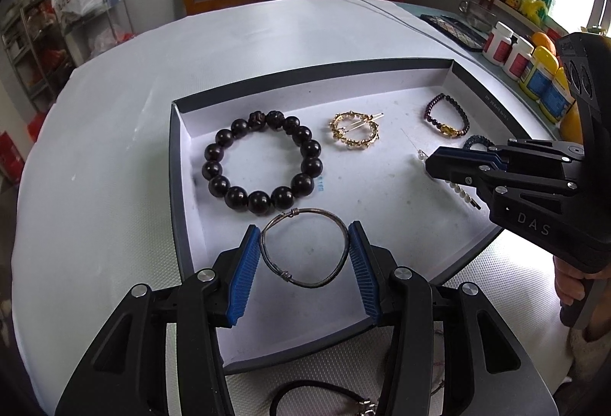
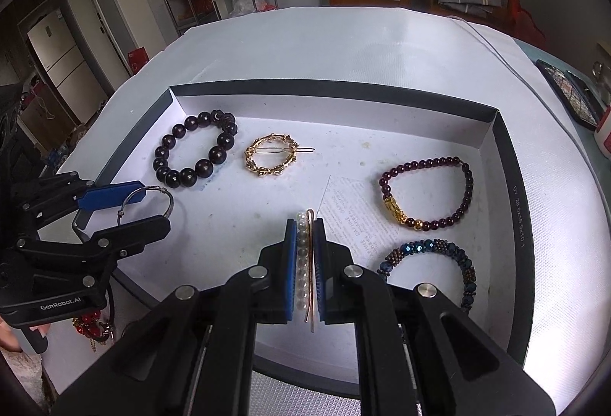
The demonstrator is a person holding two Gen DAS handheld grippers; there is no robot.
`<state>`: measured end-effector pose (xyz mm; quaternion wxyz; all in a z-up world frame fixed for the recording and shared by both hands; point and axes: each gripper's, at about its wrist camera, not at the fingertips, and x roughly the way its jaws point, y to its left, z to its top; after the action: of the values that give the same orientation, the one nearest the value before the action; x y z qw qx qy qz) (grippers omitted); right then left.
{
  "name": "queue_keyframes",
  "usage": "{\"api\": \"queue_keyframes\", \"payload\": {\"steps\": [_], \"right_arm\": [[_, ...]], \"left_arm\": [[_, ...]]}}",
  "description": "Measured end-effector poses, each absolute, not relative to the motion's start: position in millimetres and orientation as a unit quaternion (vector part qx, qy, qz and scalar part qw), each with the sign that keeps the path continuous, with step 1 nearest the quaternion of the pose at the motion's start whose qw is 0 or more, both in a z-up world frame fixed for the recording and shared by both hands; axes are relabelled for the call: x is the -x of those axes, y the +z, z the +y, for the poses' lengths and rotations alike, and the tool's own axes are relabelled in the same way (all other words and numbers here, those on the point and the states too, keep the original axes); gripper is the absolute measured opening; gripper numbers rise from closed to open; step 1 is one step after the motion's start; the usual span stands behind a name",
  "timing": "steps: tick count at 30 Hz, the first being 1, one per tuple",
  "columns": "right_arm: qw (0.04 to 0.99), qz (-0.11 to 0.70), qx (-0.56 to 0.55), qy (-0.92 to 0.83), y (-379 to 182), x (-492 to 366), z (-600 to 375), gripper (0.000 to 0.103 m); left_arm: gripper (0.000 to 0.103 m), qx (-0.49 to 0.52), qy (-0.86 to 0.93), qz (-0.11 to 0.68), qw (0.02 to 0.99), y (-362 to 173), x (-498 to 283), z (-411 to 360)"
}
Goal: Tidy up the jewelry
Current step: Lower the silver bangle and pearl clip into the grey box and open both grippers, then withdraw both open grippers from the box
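- The left gripper [image 1: 304, 255] had its blue-padded fingers [image 1: 244, 271] clamped on a thin silver wire bangle [image 1: 303, 250], one pad on each side of the ring, right at the 6 o'clock edge of the tray [image 1: 305, 72].
- The right gripper [image 2: 305, 271] had its fingers nearly together, pinching a pearl hair pin [image 2: 303, 263] lengthwise, with the pin's tip poking out toward 12 o'clock over the tray floor.
- Inside the shallow dark-rimmed tray, seen from the right wrist camera: a chunky dark wooden bead bracelet [image 2: 194, 149] sat at about 10 o'clock, and a gold wreath-shaped hair clip [image 2: 272, 155] lay just beside it toward the middle.
- Over at 3 o'clock was a dark red bead bracelet with a gold charm [image 2: 427, 192], and near it at 5 o'clock a blue and bronze beaded bracelet [image 2: 431, 267]. The two looked apart, not touching.
- A small printed paper slip [image 2: 355, 210] lay flat on the tray floor between the pin and the red bracelet.
- The tray sat on a desk [image 1: 114, 149] with a white cover. A black cord [image 1: 305, 393] lay on the desk at 6 o'clock, outside the tray, in the left wrist view.
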<state>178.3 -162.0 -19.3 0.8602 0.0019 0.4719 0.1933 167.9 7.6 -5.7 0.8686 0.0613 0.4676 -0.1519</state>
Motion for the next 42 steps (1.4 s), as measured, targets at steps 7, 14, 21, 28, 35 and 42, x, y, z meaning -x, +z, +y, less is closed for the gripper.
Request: {"api": "queue_keyframes", "payload": {"steps": [7,14,21,28,35,42], "right_arm": [[0.859,0.474,-0.003,0.192,-21,-180,-161,0.008],[0.859,0.476,-0.016,0.191,-22,-182,-164,0.008],[0.864,0.465,-0.033,0.191,-13,-179,-173,0.035],[0.877,0.441,-0.045,0.187,5,-161,-187,0.058],[0.896,0.413,-0.024,0.164,18,-137,-201,0.086],[0.912,0.388,0.002,0.135,25,-114,-211,0.097]], "left_arm": [[0.05,-0.062,-0.152,0.467,0.869,-5,-167,8],[0.055,-0.051,-0.159,0.462,0.871,-3,-165,10],[0.062,-0.038,-0.154,0.449,0.879,6,-160,17],[0.068,-0.028,-0.153,0.423,0.893,24,-141,28],[0.077,-0.032,-0.142,0.399,0.905,38,-115,45],[0.088,-0.037,-0.129,0.39,0.911,40,-91,63]]}}
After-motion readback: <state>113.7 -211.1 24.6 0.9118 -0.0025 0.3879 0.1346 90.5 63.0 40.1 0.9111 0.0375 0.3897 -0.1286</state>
